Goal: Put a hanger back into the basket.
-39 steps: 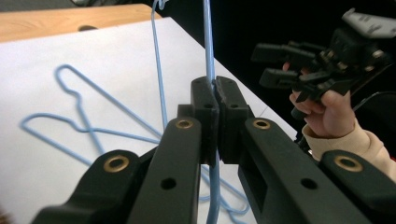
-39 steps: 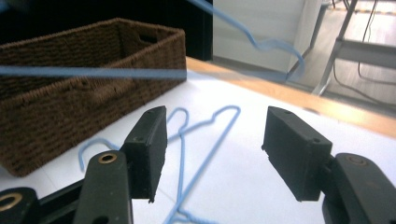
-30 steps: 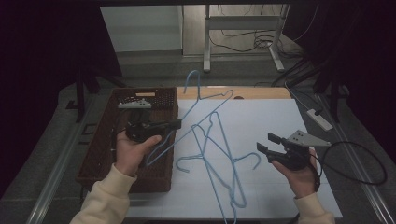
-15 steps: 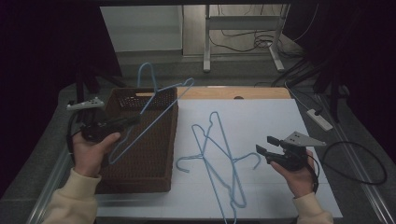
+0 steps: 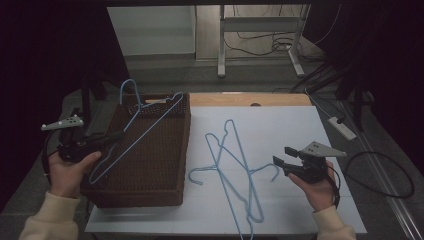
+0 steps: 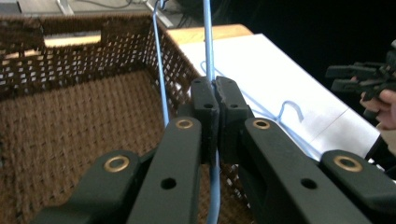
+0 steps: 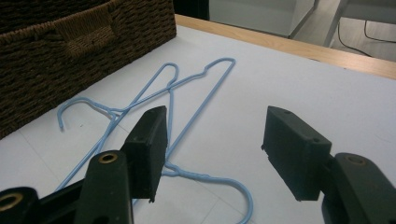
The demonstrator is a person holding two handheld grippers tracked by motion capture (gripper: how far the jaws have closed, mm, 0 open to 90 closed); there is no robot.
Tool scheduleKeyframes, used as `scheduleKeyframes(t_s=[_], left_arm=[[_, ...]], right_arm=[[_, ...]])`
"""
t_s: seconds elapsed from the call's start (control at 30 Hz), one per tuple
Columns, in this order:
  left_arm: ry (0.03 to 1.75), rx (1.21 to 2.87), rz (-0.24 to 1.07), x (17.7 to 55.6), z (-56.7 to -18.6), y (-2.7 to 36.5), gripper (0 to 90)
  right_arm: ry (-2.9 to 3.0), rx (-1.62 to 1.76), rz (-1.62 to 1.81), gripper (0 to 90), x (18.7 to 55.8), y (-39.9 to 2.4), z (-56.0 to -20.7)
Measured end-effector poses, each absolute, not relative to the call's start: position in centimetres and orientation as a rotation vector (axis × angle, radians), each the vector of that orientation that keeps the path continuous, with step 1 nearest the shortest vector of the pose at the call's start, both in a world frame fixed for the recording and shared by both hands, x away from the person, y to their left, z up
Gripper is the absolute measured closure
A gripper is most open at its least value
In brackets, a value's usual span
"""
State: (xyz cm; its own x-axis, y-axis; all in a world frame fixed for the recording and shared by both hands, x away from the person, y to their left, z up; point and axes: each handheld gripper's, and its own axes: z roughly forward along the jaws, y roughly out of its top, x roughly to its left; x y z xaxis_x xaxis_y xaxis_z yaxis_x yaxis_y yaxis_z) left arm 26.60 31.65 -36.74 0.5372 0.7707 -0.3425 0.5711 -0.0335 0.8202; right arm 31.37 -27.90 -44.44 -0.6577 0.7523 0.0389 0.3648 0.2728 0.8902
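Note:
My left gripper (image 5: 114,138) (image 6: 215,95) is shut on a light blue wire hanger (image 5: 142,127) (image 6: 208,42), which hangs tilted over the brown wicker basket (image 5: 170,172) (image 6: 70,121); its hook points toward the basket's far left corner. Two more blue wire hangers (image 5: 235,160) (image 7: 187,88) lie crossed on the white table (image 5: 295,125) (image 7: 327,98). My right gripper (image 5: 279,157) (image 7: 212,151) is open, just right of those hangers and low over the table, with nothing between its fingers.
The basket stands along the table's left edge. A wooden strip (image 5: 250,99) runs along the far edge. A white power strip (image 5: 341,127) and cables lie on the floor to the right. A metal stand (image 5: 260,35) is beyond the table.
My left gripper has carried its hanger leftward from over the table's middle to above the basket and lowered it. The right gripper stayed open in place.

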Motion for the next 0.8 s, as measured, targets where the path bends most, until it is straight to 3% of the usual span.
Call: scheduleKeyframes(t_s=[0.8], left_arm=[[1.182, 1.880, 0.144, 31.5, -43.2, 30.7, 87.6]], right_arm=[[2.167, 1.027, 1.339, 41.3, 31.4, -28.4, -45.0]])
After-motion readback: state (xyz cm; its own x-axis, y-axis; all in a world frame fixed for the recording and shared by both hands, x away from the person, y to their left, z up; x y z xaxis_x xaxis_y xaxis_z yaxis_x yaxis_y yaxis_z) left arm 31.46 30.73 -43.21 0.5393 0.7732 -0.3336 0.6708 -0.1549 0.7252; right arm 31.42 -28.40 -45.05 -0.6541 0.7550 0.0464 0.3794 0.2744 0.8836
